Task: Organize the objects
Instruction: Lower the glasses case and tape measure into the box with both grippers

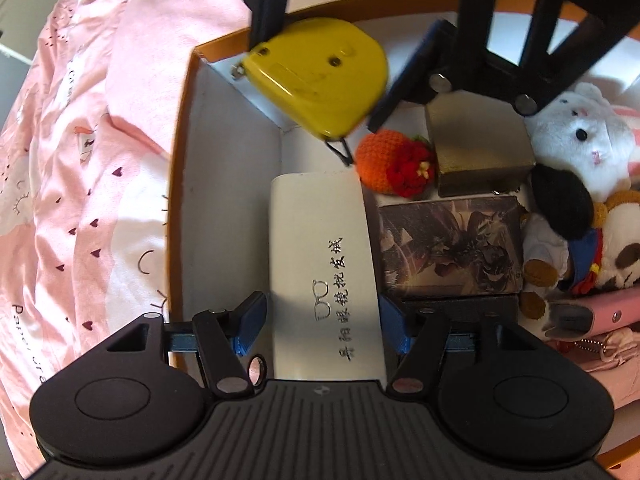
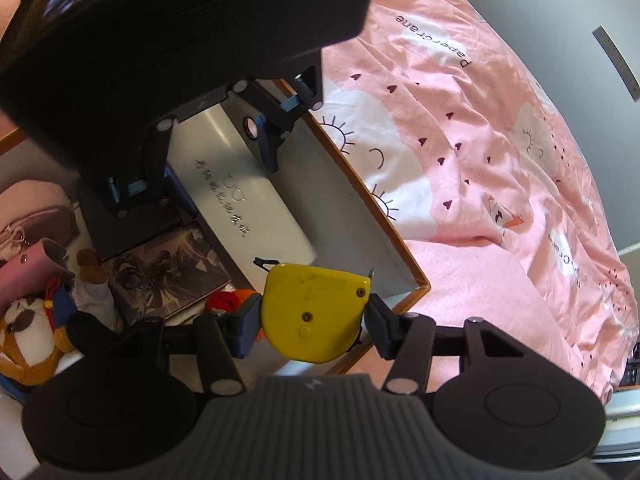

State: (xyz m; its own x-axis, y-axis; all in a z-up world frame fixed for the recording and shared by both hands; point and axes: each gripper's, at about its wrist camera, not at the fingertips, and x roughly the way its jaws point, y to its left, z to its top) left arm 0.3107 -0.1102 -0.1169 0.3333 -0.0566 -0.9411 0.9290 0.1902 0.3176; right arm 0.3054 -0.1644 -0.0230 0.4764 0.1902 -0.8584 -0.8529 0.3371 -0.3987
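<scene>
A white glasses case [image 1: 320, 248] with black lettering lies along the left wall of an orange-rimmed white box [image 1: 185, 160]. My left gripper [image 1: 323, 324] straddles the near end of the case, and its blue pads [image 1: 254, 318] stand slightly off its sides, so it is open. My right gripper [image 2: 314, 322] is shut on a yellow tape measure [image 2: 316, 312] and holds it above the box's far corner. In the left wrist view the tape measure [image 1: 320, 76] and right gripper [image 1: 336, 52] show at the top. The right wrist view shows the left gripper [image 2: 224, 172] over the case [image 2: 248, 208].
Inside the box are a crocheted orange strawberry [image 1: 384, 160], a dull gold box [image 1: 480, 148], a dark illustrated card box [image 1: 452, 248], plush toys [image 1: 576, 128] and a pink case [image 1: 600, 316]. The box sits on a pink patterned bedsheet [image 1: 80, 160].
</scene>
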